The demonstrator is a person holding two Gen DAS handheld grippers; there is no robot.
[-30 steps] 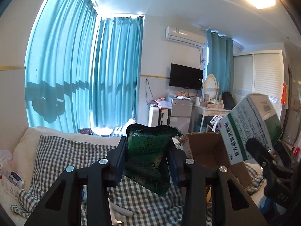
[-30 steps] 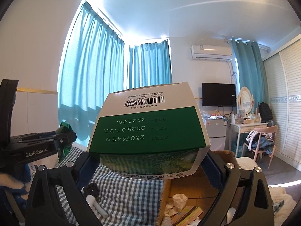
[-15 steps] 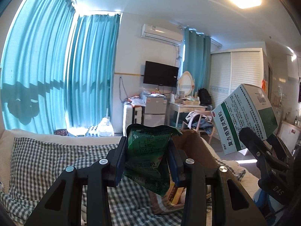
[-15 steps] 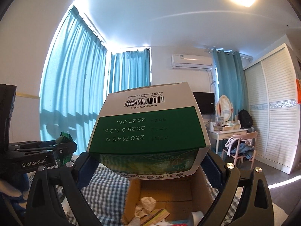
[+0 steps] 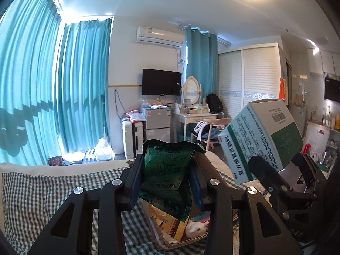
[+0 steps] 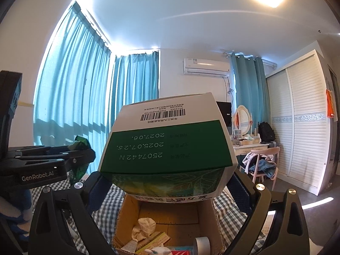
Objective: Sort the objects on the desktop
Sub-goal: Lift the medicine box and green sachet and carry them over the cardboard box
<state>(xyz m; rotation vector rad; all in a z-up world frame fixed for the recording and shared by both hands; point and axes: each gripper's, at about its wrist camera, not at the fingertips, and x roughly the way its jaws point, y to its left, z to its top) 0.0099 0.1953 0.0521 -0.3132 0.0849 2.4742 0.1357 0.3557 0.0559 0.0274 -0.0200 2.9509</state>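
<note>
My left gripper (image 5: 165, 182) is shut on a crumpled green sachet (image 5: 170, 176) and holds it in the air above an open cardboard box (image 5: 165, 240). My right gripper (image 6: 167, 182) is shut on a green and white medicine carton (image 6: 167, 148), held over the same cardboard box (image 6: 127, 208). The carton (image 5: 259, 136) and the right gripper also show at the right of the left wrist view. The left gripper and the sachet (image 6: 79, 143) show at the left of the right wrist view.
The box stands on a green checked cloth (image 5: 42, 193) and holds crumpled paper (image 6: 144, 227), a yellow packet (image 6: 153, 241), a small white figure (image 5: 195, 228) and a grey roll (image 6: 201, 244). Curtains, a TV, a dresser and a chair stand far behind.
Both grippers have swung to the right with their loads, and the cardboard box now lies below and in front of both. Both grips are unchanged.
</note>
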